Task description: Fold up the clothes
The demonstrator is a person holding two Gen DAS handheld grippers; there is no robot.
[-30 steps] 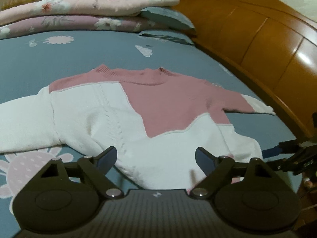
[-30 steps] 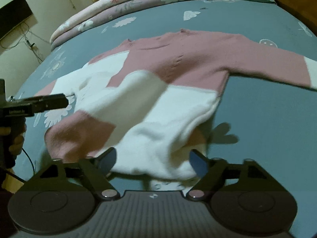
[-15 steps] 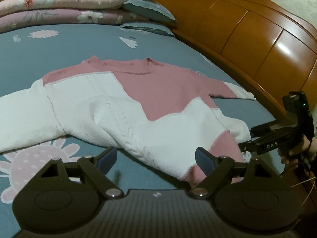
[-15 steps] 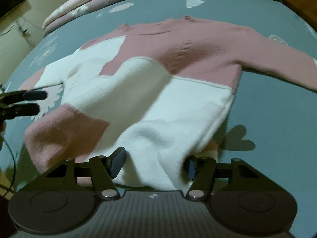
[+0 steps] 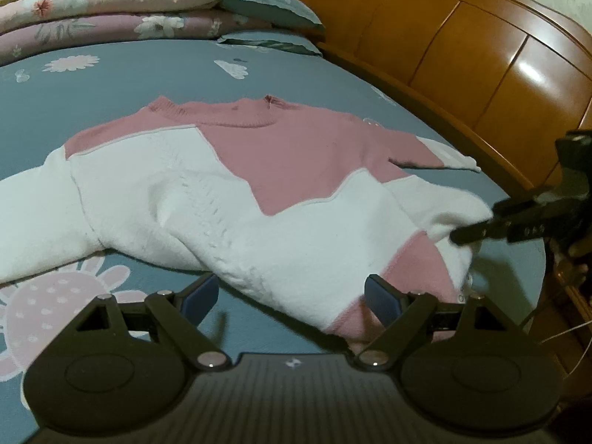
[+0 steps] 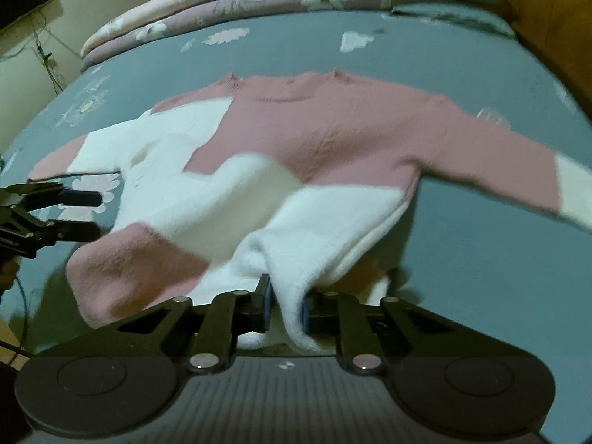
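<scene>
A pink-and-white knit sweater point(image 5: 296, 170) lies spread on the blue bed sheet, neck toward the pillows. In the right wrist view the sweater's point(image 6: 333, 140) white lower edge is bunched and raised slightly. My right gripper point(image 6: 285, 301) is closing, and its pads press on that white fold. The left wrist view shows the same right gripper point(image 5: 475, 224) at the sweater's right hem corner. My left gripper point(image 5: 292, 294) stands open just above the near hem, with nothing between its fingers. It also shows at the left edge of the right wrist view, as the left gripper point(image 6: 98, 214), beside the pink hem corner.
Folded floral quilts point(image 5: 129, 11) and blue pillows point(image 5: 273, 3) are stacked at the far end of the bed. A wooden headboard point(image 5: 481, 55) runs along the right side. The blue patterned sheet point(image 6: 481, 259) lies around the sweater. A wall with cables point(image 6: 40, 51) is at the left.
My right gripper's jaws came together on the white hem fold and the fabric lifted a little. The left gripper stayed open, and its view shifted slightly.
</scene>
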